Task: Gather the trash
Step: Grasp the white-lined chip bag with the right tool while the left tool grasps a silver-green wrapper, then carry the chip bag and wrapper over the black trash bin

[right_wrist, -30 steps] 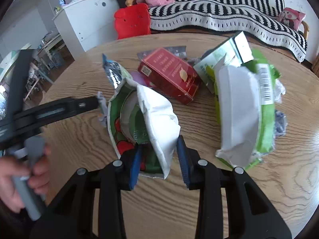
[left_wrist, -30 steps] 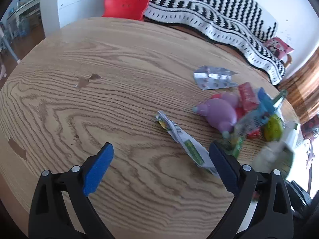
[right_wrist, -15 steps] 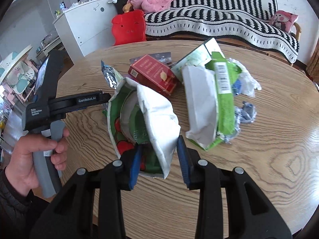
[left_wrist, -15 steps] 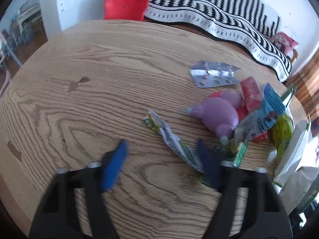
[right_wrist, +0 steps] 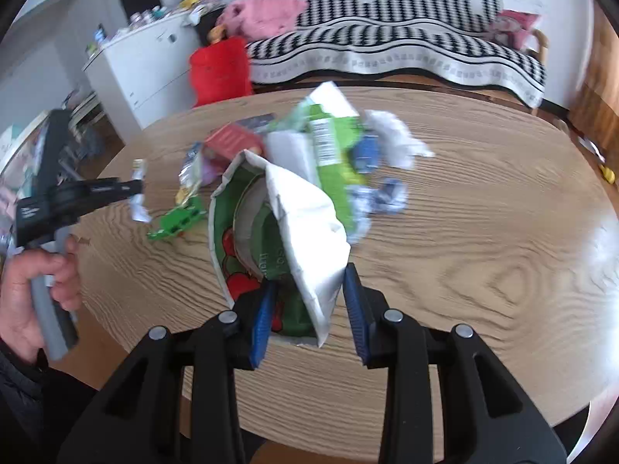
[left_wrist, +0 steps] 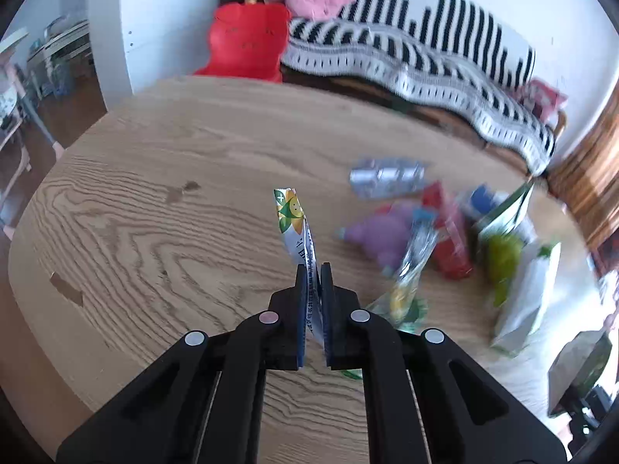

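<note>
Between my left jaws [left_wrist: 312, 270], just snapped tight, a thin snack wrapper [left_wrist: 296, 228] sticks up toward 12 o'clock, off the counter [left_wrist: 154, 201]. My right jaws [right_wrist: 307, 301] squeeze a white and green bag [right_wrist: 294, 224]. More trash [left_wrist: 445, 239] lies piled at 2 o'clock from my left jaws.

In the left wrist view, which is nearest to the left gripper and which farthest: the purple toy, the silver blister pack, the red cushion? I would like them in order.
Measured from the left gripper, which is shut on a snack wrapper:
1. Purple toy, on the table just right of the gripper.
2. Silver blister pack, farther back on the table, to the right.
3. Red cushion, beyond the table's far edge, upper left.
</note>
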`<action>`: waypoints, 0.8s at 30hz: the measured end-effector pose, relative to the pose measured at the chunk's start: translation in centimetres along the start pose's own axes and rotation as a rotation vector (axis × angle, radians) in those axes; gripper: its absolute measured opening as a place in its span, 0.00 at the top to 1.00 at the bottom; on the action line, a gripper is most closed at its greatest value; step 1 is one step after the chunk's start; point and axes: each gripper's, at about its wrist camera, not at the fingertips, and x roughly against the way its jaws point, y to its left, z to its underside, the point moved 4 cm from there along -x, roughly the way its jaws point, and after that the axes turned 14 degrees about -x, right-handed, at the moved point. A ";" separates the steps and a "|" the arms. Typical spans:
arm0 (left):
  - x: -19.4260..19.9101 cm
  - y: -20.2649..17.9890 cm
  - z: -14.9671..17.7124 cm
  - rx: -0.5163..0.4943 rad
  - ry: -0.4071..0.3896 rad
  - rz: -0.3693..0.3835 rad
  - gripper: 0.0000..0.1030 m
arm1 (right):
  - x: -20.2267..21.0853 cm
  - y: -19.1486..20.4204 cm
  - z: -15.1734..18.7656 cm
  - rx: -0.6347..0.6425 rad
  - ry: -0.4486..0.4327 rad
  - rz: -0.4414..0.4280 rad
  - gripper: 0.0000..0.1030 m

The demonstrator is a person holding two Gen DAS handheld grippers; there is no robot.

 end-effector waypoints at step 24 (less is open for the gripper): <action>11.4 -43.5 13.5 -0.724 -0.125 0.571 0.94 | 16.4 -36.9 11.4 -0.579 -0.066 0.400 0.66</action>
